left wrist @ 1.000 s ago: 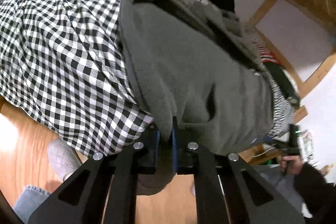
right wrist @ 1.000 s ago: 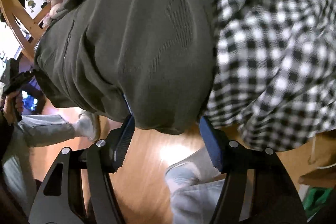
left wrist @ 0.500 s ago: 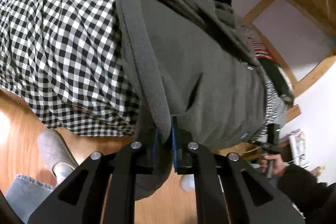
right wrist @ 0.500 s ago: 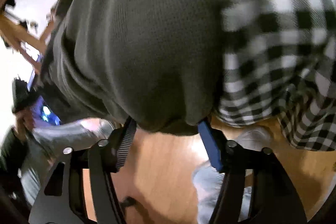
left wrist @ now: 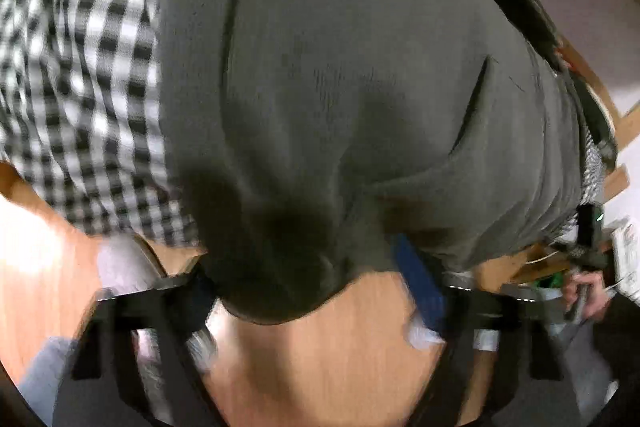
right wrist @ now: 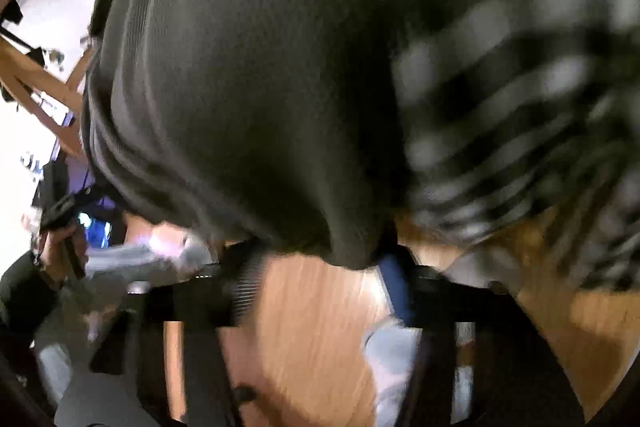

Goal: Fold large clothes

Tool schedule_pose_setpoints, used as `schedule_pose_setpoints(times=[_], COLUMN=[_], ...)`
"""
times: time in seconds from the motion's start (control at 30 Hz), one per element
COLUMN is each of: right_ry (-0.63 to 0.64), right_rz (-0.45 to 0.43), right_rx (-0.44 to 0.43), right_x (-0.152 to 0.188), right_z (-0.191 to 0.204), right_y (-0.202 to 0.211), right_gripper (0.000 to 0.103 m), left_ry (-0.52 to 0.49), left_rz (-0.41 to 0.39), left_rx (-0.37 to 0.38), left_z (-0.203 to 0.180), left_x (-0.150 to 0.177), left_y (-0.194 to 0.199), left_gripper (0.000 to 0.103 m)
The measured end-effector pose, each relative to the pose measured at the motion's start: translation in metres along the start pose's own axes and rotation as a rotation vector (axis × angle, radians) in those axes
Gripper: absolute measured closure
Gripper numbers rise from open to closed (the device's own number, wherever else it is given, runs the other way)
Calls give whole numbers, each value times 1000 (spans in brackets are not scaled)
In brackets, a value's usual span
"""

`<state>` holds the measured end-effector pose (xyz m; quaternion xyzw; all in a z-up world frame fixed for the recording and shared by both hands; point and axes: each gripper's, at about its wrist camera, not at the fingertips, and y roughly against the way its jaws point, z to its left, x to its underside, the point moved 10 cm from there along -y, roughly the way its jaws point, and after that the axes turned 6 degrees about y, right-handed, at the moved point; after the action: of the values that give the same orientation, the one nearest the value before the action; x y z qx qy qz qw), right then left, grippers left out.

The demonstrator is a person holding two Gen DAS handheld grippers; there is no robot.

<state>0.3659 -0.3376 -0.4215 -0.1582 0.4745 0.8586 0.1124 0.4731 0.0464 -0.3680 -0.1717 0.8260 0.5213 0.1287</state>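
The grey garment (left wrist: 340,75) lies spread over the black-and-white checked cloth (left wrist: 80,67) that covers the desk, its near edge drooping over the desk's front toward the wooden floor (left wrist: 328,347). The checked cloth shows to the left of the garment in the left wrist view and to its right in the right wrist view, so both claws stand at the garment's near hem. The left claw (left wrist: 316,287) is spreading its jaws, with the hanging hem between them but no longer pinched, as far as the blur allows. The right claw (right wrist: 316,283) is drawing its jaws together around the hem's other stretch; the cloth hangs between the pads, yet a gap remains on the ribbed pad's side, so no firm hold is visible. No crisp fold is visible on the garment: it looks laid out, or at most doubled once. Most of the folding appears still to be done, starting with a secure pinch on both corners.
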Motion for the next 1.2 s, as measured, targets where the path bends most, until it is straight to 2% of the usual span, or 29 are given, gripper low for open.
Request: schedule_pose_setpoints(times=[0.03, 0.07, 0.13, 0.23, 0.37, 0.4, 0.5, 0.57, 0.67, 0.7, 0.73, 0.77, 0.8, 0.87, 0.9, 0.93, 1.03, 1.07, 1.1, 1.13, 1.17, 1.2], right_ry=[0, 8, 0, -31, -85, -90, -104, -141, -272, -352, -463, -555, -612, -672, -689, -688, -631, -610, -594, -549, -509, -487], right_rz=[46, 89, 103, 44, -175, -199, -212, -194, -163, -143, -112, -107, -130, -177, -197, -210, -232, -227, -212, -140, -83, -72], right_rx=[-8, -16, -45, -135, -303, -321, -348, -344, -374, -402, -430, -450, -455, -461, -430, -400, -379, -374, -367, -313, -247, -250], right_x=[7, 16, 23, 16, -13, -14, -10, -8, -8, -8, -7, -3, -2, -3, -4, -5, -9, -11, -14, -8, 1, 5], right_z=[5, 11, 16, 21, 43, 47, 49, 36, 26, 18, 7, -3, -11, -26, -34, -39, -41, -41, -38, -35, -34, -32], right_y=[-4, -9, -10, 11, 71, 79, 85, 84, 62, 52, 42, 33, 31, 31, 32, 32, 28, 26, 24, 16, 10, 8], right_gripper=[83, 92, 95, 97, 97, 97, 97, 97, 93, 79, 60, 12, 8, 8, 8, 8, 8, 8, 27, 50, 84, 88], left_ry=[23, 37, 87, 93, 47, 40, 28, 40, 33, 32, 32, 30, 31, 30, 30, 33, 42, 43, 43, 40, 40, 39], left_rz=[0, 3, 26, 44, 17, 6, -22, -23, -11, -9, -7, -11, -12, -13, -13, -13, -10, -9, -8, -8, -8, -7], left_rx=[7, 17, 55, 70, 132, 141, 170, 186, 196, 199, 203, 206, 207, 212, 213, 215, 221, 224, 225, 224, 226, 228], left_z=[2, 3, 7, 12, -3, -10, -22, -27, -30, -29, -30, -31, -34, -36, -35, -35, -31, -31, -32, -32, -34, -34], left_x=[1, 2, 7, 11, 7, 6, 3, 1, 4, 5, 6, 6, 7, 8, 8, 8, 9, 9, 9, 9, 9, 9], left_y=[3, 5, 11, 27, 59, 62, 73, 68, 68, 65, 63, 64, 61, 63, 65, 65, 65, 65, 64, 65, 66, 67], left_gripper=[92, 94, 94, 94, 95, 95, 95, 95, 95, 95, 95, 95, 95, 95, 95, 95, 95, 95, 95, 95, 95, 95])
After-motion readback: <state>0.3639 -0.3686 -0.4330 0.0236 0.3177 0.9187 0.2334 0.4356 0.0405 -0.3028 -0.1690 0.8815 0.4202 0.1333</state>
